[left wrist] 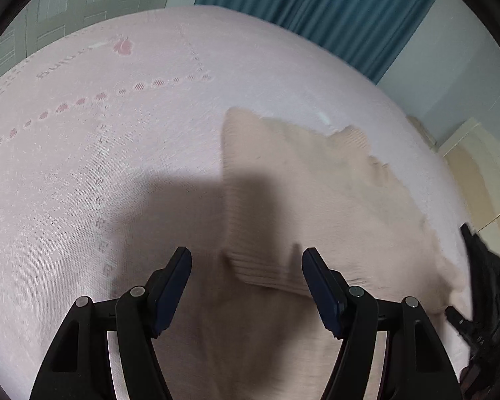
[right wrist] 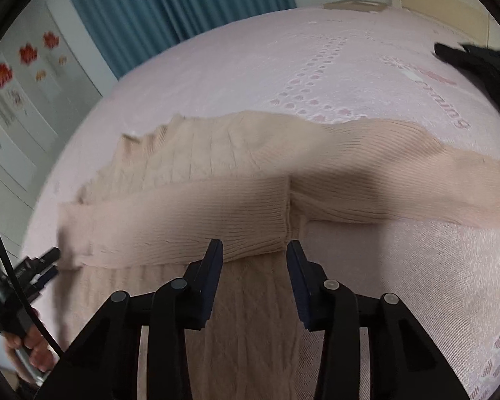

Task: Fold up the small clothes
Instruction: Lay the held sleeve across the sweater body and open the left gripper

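A beige ribbed knit sweater [left wrist: 316, 183] lies flat on a pink bedspread [left wrist: 116, 133]. My left gripper [left wrist: 246, 260] hovers open over a ribbed edge of it, pads apart and touching nothing. In the right wrist view the sweater [right wrist: 200, 153] has one sleeve [right wrist: 183, 220] folded across its body, while the other sleeve [right wrist: 400, 180] stretches out to the right. My right gripper [right wrist: 254, 250] is open just short of the folded sleeve's cuff, gripping nothing. The left gripper [right wrist: 46, 263] shows at the sweater's left side, held by a hand [right wrist: 33, 350].
The pink bedspread [right wrist: 250, 66] has a dotted pattern and lettering. A black garment [right wrist: 476, 63] lies at its far right. A teal curtain [right wrist: 166, 0] hangs behind the bed, and a wall with flower stickers [right wrist: 26, 53] is on the left. Pale wooden furniture [left wrist: 476, 166] stands beside the bed.
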